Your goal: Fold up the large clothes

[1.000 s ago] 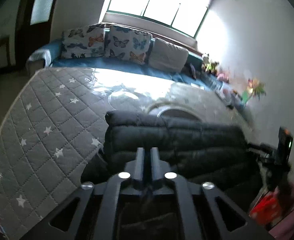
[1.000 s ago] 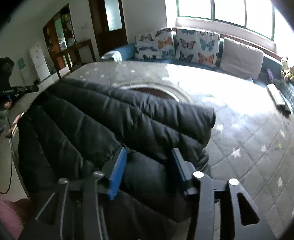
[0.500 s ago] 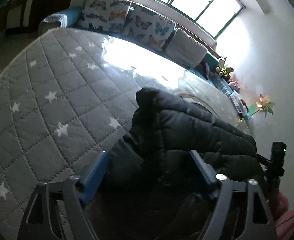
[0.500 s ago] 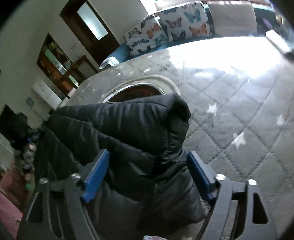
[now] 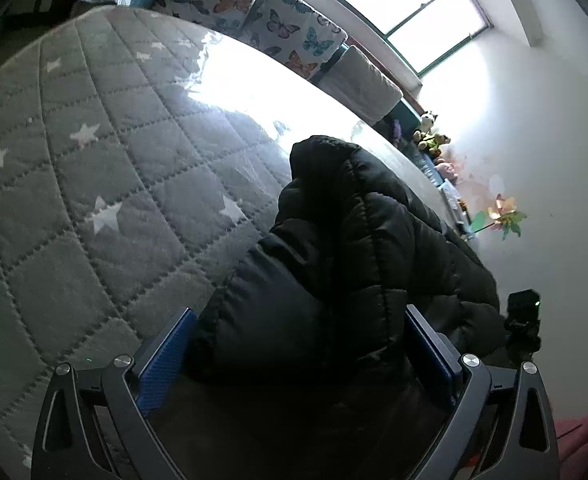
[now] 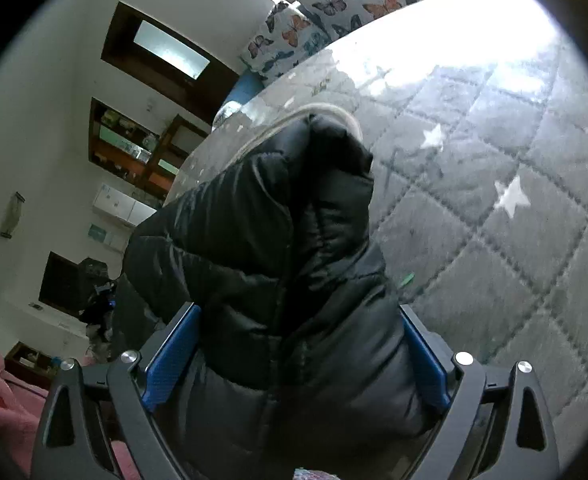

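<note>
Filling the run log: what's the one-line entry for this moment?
task: fold clothes | left gripper: open, jacket between fingers | right gripper: open, straddling jacket | jacket bunched on quilt

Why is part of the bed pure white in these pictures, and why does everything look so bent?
Left wrist view: sunlight from the window blows out a patch of the quilted bed cover, while the black puffer jacket stays dark with little detail. Right wrist view: the same glare whitens the far cover. Both are fisheye lenses, so straight edges bow and the corners go black.
</note>
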